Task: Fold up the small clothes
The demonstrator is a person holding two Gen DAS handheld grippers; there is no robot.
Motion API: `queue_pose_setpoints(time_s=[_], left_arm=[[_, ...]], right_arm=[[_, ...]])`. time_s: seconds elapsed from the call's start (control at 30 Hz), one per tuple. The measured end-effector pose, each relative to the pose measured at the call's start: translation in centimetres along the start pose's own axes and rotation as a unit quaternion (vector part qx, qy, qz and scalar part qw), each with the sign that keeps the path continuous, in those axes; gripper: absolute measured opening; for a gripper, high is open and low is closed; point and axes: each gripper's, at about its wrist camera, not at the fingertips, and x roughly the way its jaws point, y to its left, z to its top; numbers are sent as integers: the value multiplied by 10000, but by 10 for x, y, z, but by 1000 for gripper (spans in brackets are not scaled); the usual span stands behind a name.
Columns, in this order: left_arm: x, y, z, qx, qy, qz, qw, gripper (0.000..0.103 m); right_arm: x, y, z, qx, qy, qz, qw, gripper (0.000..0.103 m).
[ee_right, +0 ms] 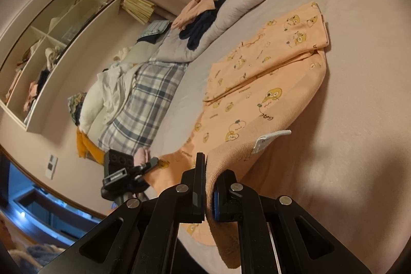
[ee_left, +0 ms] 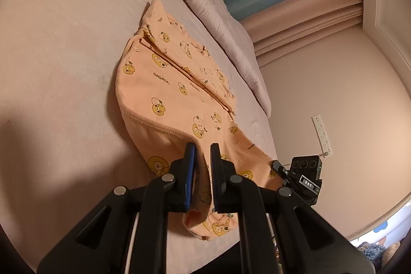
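Left wrist view: your left gripper (ee_left: 203,153) clamps the peach duck-print cotton garment (ee_left: 177,94); your right gripper (ee_right: 212,168) pinches its hem likewise.

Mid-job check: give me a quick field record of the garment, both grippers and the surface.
garment: orange printed garment, partly folded, far part flat on bed
surface: pinkish bed sheet
left gripper: shut on the garment's near edge
right gripper: shut on the garment's near edge, by the white label
near edge: lifted off the sheet
clutter: clothes pile on the quilt beyond
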Motion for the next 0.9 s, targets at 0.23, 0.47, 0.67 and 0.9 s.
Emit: queue_pose_setpoints(time_s=[0.23, 0.47, 0.67, 0.9], left_arm=[[-4, -2, 5, 9, -61, -34, 10000, 9], [-6, -2, 7, -4, -85, -35, 10000, 9], [-12, 16, 8, -278, -79, 413, 9987, 13], [-25, 43, -1, -547, -22, 1194, 9913, 44]], right_arm=[[0, 0, 3, 19, -44, 92, 9999, 9], [2, -1, 5, -10, -26, 45, 10000, 8], [-1, -5, 3, 54, 23, 27, 10000, 9], [-7, -13, -6, 147, 98, -75, 9998, 9]])
